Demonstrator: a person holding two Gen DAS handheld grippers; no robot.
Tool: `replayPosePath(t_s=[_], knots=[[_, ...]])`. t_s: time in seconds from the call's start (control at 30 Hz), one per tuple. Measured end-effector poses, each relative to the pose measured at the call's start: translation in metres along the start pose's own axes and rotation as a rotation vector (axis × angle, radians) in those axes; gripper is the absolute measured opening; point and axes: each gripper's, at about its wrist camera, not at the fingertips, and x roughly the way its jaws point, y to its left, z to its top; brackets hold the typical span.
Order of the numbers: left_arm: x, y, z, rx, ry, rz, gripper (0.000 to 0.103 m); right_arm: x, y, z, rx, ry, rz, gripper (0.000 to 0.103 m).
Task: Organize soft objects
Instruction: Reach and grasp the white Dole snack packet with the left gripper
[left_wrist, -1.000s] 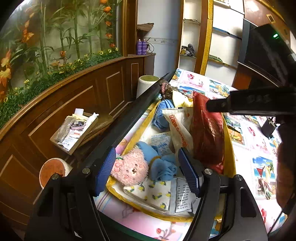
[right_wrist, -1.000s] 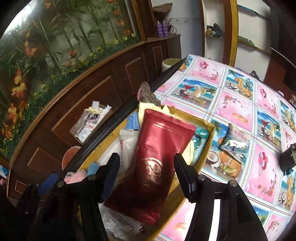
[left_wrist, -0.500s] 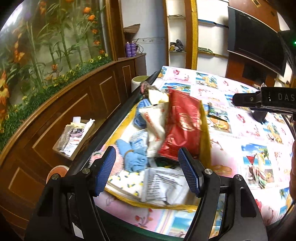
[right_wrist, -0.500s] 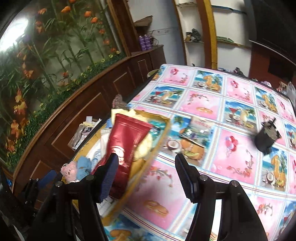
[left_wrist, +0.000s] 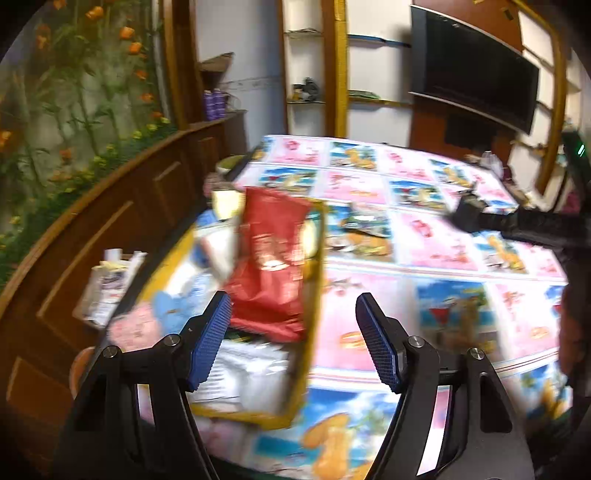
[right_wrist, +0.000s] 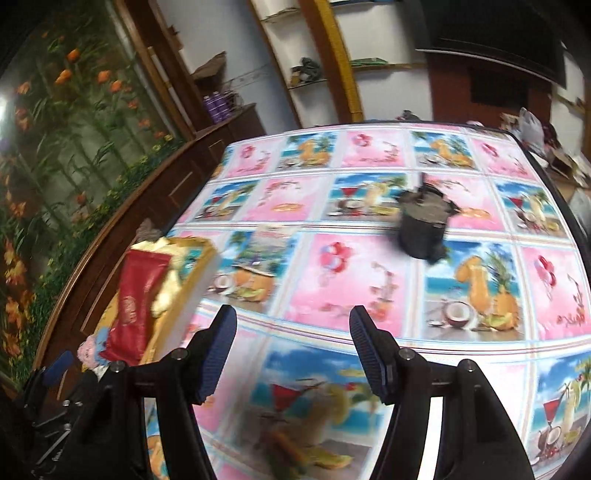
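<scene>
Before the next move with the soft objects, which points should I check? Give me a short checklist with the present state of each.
1. Left gripper empty, its fingers apart: ok.
2. Right gripper empty, its fingers apart: ok.
3. Red pouch still lying in the yellow tray: ok.
4. Pink plush toy inside the tray, near the corner: ok.
5. Dark object out on the tablecloth, apart from the tray; what it is: cannot tell, blurred.
6. Sharp view for aiming: not ok, both views are smeared.
</scene>
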Motion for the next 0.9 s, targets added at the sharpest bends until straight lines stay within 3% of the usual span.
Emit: replayPosePath(t_s=[0.13, 0.3, 0.53, 0.67, 0.9], knots=[[0.025, -0.022, 0.017, 0.025, 0.072, -0.137, 0.071, 0.006, -0.038, -0.004, 0.066, -0.001, -0.034, 0.064], [0.079, -0.052, 0.051, 0.028, 0.140, -0.227, 0.070, 0.017, -0.072, -0.013, 0.135, 0.009, -0.027, 0.064], [0.182, -0.086, 0.104, 0.056, 0.249, -0.205, 0.070, 0.020, -0.093, -0.021, 0.161, -0.013, 0.008, 0.064], [0.220, -0.091, 0.122, 0.067, 0.278, -0.195, 0.070, 0.015, -0.104, -0.018, 0.209, -0.024, 0.050, 0.064], [0.271, -0.108, 0.121, 0.191, 0.354, -0.033, 0.072, 0.016, -0.104, -0.018, 0.228, -0.007, 0.091, 0.063]])
